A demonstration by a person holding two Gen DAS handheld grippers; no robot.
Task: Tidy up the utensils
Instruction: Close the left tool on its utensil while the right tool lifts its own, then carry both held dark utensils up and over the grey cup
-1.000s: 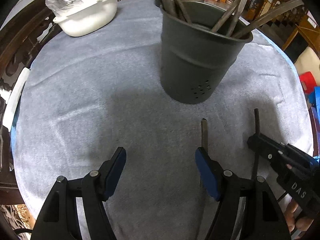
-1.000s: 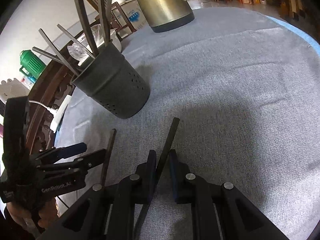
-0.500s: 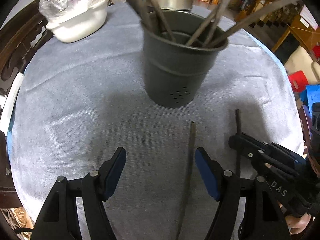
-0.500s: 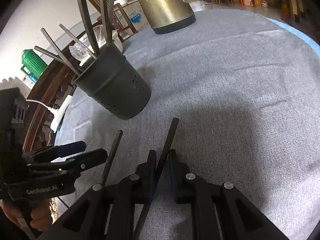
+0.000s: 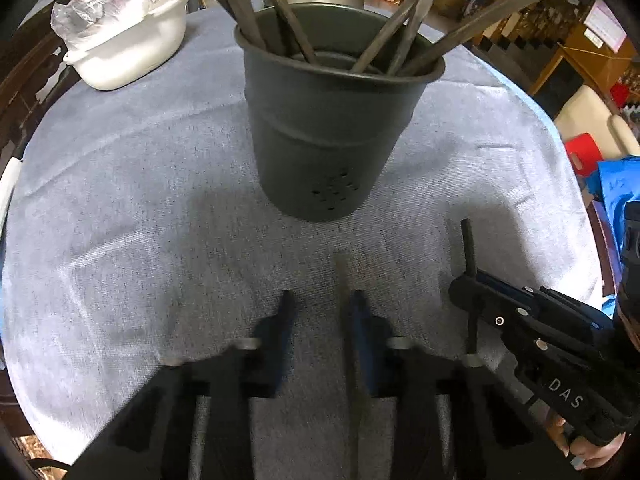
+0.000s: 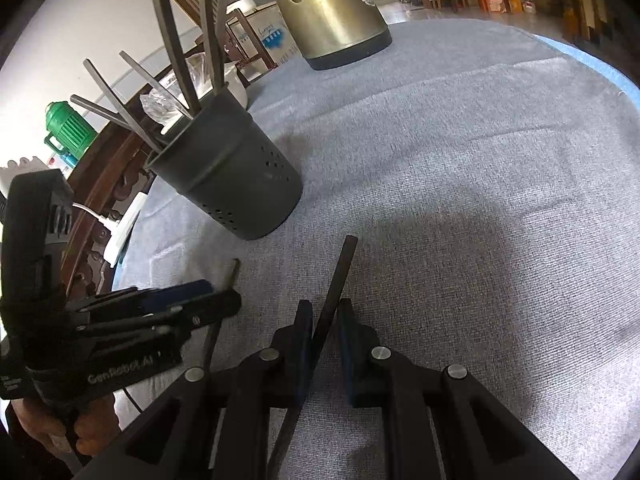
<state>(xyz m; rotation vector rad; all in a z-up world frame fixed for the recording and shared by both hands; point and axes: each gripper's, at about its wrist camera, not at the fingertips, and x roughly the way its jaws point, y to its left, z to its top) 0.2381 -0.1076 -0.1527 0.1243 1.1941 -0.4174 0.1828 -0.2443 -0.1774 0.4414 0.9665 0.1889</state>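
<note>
While cloth (image 6: 480, 200) spreads clear rightward — holder (image 6: 236, 184) crowds left.

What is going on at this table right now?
A person holds a pair of tongs in each hand over a grey cloth-covered table. The right tongs are shut on a dark flat chopstick. The left tongs are closing, with a second dark thin chopstick lying between them by the right-hand pad. Just ahead stands the dark grey perforated utensil holder, already holding several long sticks.
</note>
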